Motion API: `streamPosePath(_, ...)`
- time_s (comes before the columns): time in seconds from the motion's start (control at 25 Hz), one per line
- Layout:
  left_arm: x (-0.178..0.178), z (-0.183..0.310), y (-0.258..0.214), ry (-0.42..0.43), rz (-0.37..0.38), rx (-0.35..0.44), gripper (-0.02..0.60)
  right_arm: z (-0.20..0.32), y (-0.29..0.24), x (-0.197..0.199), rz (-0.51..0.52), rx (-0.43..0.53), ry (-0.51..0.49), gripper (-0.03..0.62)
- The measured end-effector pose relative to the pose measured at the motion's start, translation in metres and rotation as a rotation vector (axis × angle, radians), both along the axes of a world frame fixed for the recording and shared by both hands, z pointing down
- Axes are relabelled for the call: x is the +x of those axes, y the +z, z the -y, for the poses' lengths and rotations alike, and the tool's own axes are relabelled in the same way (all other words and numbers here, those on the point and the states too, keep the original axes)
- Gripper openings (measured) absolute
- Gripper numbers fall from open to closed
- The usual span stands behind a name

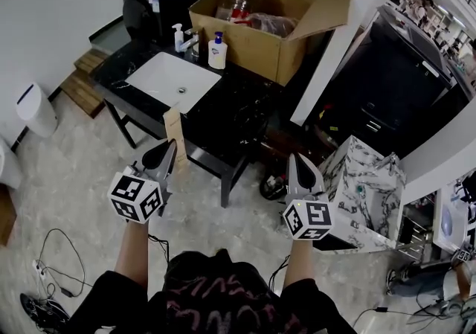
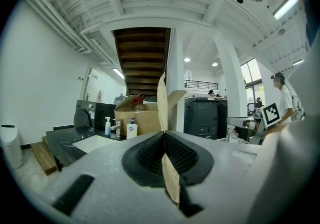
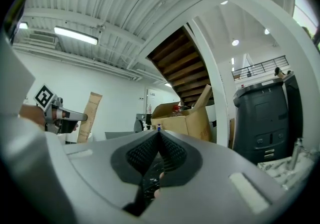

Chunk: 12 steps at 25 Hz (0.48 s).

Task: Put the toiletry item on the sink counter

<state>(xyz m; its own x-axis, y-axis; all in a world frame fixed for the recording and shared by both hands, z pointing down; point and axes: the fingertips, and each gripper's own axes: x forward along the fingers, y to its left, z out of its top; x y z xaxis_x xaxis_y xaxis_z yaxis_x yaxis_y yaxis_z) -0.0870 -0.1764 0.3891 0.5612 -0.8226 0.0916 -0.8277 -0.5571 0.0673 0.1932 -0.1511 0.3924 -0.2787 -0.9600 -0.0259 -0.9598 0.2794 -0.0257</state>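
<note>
At the far left of the head view a rounded white plastic bin stands on the pale speckled floor, and a wooden step lies beside the table. The table is a glossy black stone slab on thin dark legs. A white rectangular basin is sunk into it. Behind the basin stand two white pump bottles, one on each side of a tap.

The left gripper is held out in front of the table's near edge, with a marker cube at its back. Its fingers are pressed shut on a paper packet, a flat, narrow, tan strip standing upright. The packet is off the table, in the air just before its front edge. The left gripper view shows the left gripper from behind: the ribbed black fingers pinch the paper packet edge-on. It rises thin as a blade above them, and its lower end hangs below. The head view shows only its broad face.

An open brown cardboard box with raised flaps sits on the right part of the table, with red-capped items inside.

The right gripper hovers over the floor right of the table. In its own view the right gripper has its dimpled black fingers closed tip to tip with nothing between them. That view also catches the paper packet side-on at the left. Farther right in the head view stands a white box with grey marble veining.
</note>
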Motion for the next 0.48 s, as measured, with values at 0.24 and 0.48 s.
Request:
streamPosePath(0.24, 0.013, 0.02, 0.0, 0.003, 0.011, -0.001, 0.005, 0.022, 0.004, 0.011, 0.007, -0.006, -0.008, 0.012)
streamPosePath(0.48, 0.018, 0.037, 0.004, 0.006, 0.016, -0.008, 0.005, 0.038, 0.012, 0.023, -0.002, -0.017, 0.034, 0.012)
